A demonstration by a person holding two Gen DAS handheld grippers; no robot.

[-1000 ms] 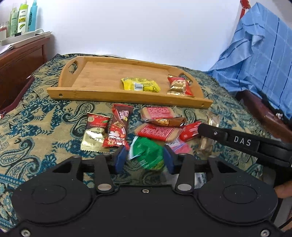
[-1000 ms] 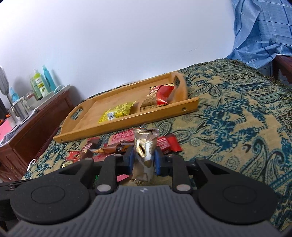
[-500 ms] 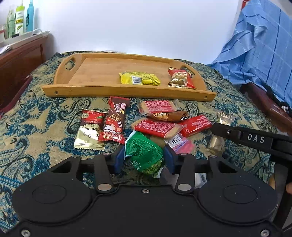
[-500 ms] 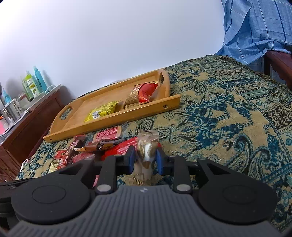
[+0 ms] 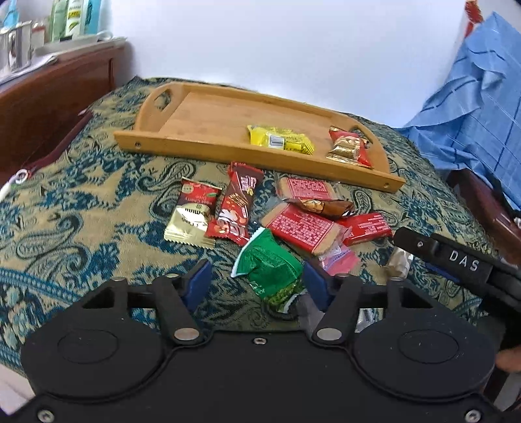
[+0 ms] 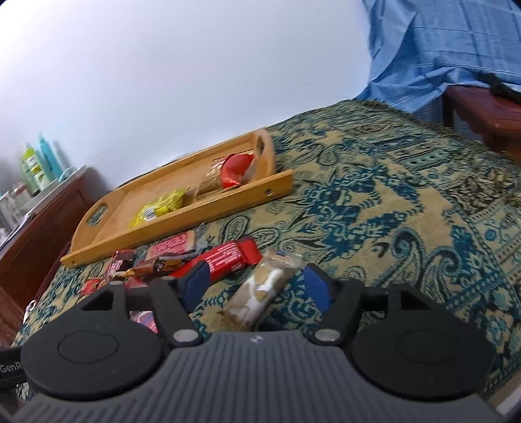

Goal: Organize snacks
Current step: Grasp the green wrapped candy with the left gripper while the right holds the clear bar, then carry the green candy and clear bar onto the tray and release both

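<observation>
Green foil is crinkling between the blue pads of the left tongs (image 5: 257, 283): a green packet (image 5: 268, 265) is lying at the near edge of the snack heap, on the paisley cloth (image 5: 81, 208) covering the surface below. Just to the right, a gold-and-white packet (image 6: 263, 289) is lying tilted on the same cloth between the pads of the right tongs (image 6: 257, 284).

Beyond the green packet, other snacks are crowding close: a red biscuit pack (image 5: 301, 227) is touching its far side, with a red bar (image 5: 366, 227), a brown candy wrapper (image 5: 325, 205), a dark red wafer pack (image 5: 237, 201) and a gold-and-red sachet (image 5: 192, 214) spreading around it. Farther back, a bamboo tray (image 5: 202, 112) is sitting on the cloth, carrying a yellow packet (image 5: 280, 140) and a red-and-gold packet (image 5: 348, 148) toward its right end. A blue checked cloth (image 5: 482, 97) is hanging at the right, and bottles (image 5: 75, 18) are standing on a wooden cabinet (image 5: 55, 88) at the left.

Left tongs are opening, partly spread, with the green packet between the pads; the right-hand pad seems to be touching it, the left-hand pad standing clear. Right tongs are opening wide, both pads standing apart from the gold-and-white packet lying loose between them.
</observation>
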